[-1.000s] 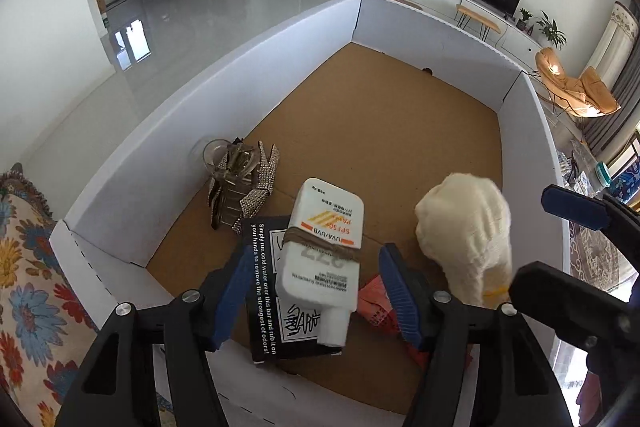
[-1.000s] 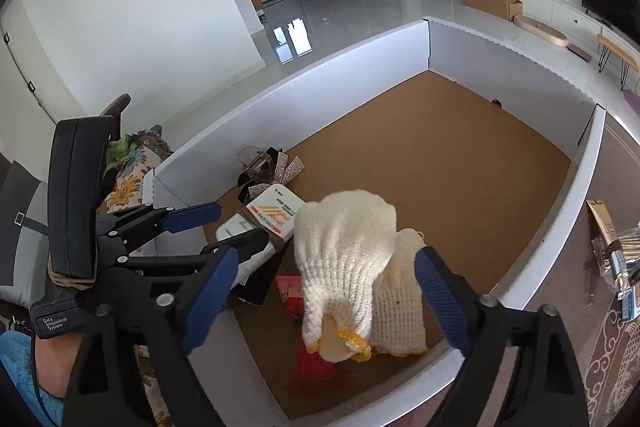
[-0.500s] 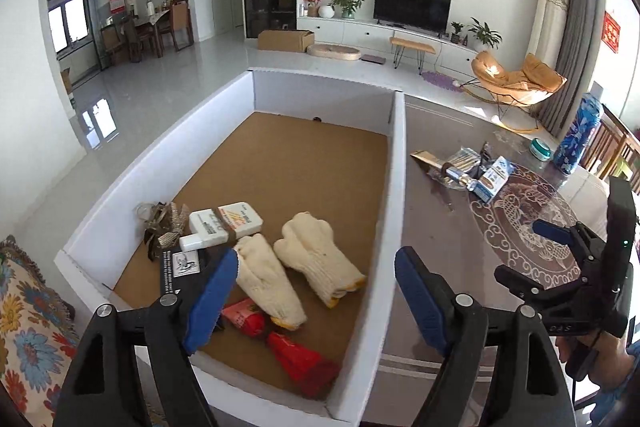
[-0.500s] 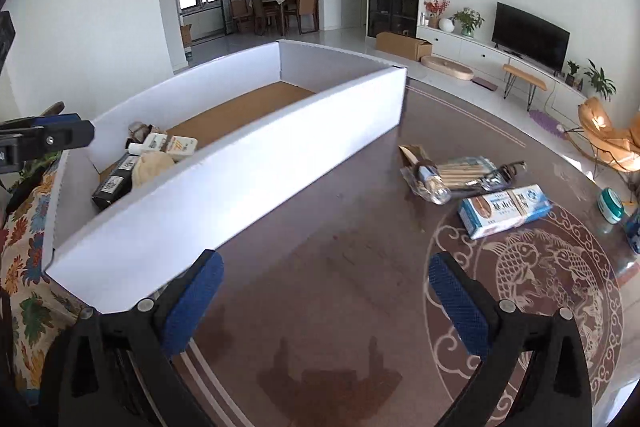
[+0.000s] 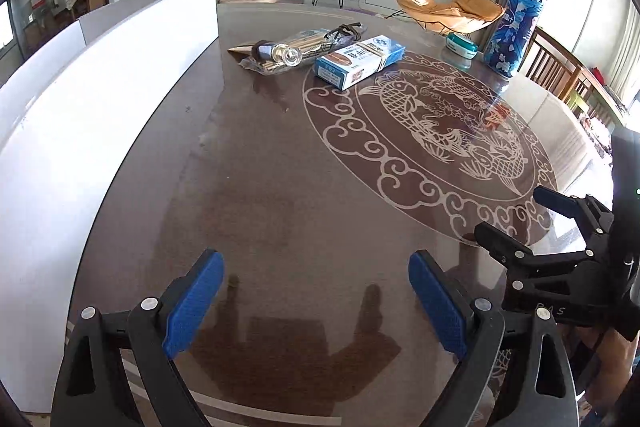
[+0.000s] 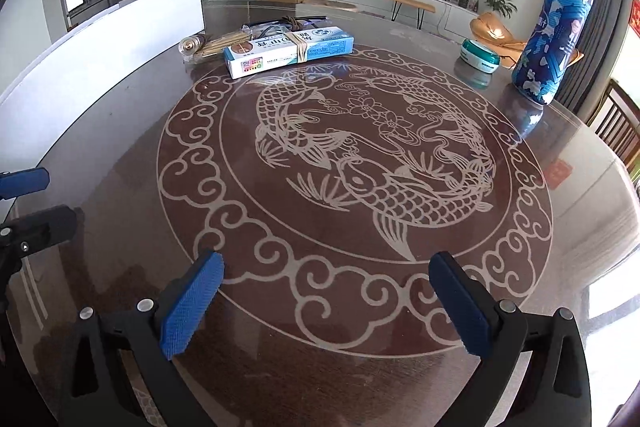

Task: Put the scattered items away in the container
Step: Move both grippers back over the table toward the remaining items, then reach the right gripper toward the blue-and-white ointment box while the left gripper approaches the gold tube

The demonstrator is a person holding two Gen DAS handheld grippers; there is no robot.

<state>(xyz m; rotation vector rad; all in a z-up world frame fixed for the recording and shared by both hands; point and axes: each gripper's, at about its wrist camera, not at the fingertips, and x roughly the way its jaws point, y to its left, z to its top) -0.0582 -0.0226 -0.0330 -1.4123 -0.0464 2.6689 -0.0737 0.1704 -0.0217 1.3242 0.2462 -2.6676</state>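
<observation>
looking forward from two handheld tools, both views show a dark brown round table [image 5: 280, 195] with a pale carved fish and cloud-scroll medallion [image 6: 360, 163] under a glossy top. in the left wrist view, the left gripper [image 5: 316, 301] fills the bottom of the frame, its blue-padded jaws spread wide apart and holding nothing, hovering above bare tabletop. the right gripper [image 5: 516, 223] appears at the lower right edge of that same view, black with a blue tip, also gaping and empty. in the right wrist view, the right gripper's jaws stand wide apart at the bottom of the frame, over the near rim of the medallion, with nothing between them; a blue tip of the left gripper pokes in at the left edge. the container, a tall white-walled box [image 5: 100, 95], runs along the left side of both views; only its outer wall shows, so its contents cannot be seen. the items yet to be tidied lie together in the upper middle of the frames, well away from both tools: a long blue and white toothpaste box [image 6: 288, 53] with a rubber band around it, and just behind it a clear packet of wooden sticks [image 5: 304, 45] with a small glass bottle [image 5: 282, 53] on it. a round teal tin [image 6: 480, 56] and a tall blue patterned canister [image 6: 552, 39] stand at the upper right.
</observation>
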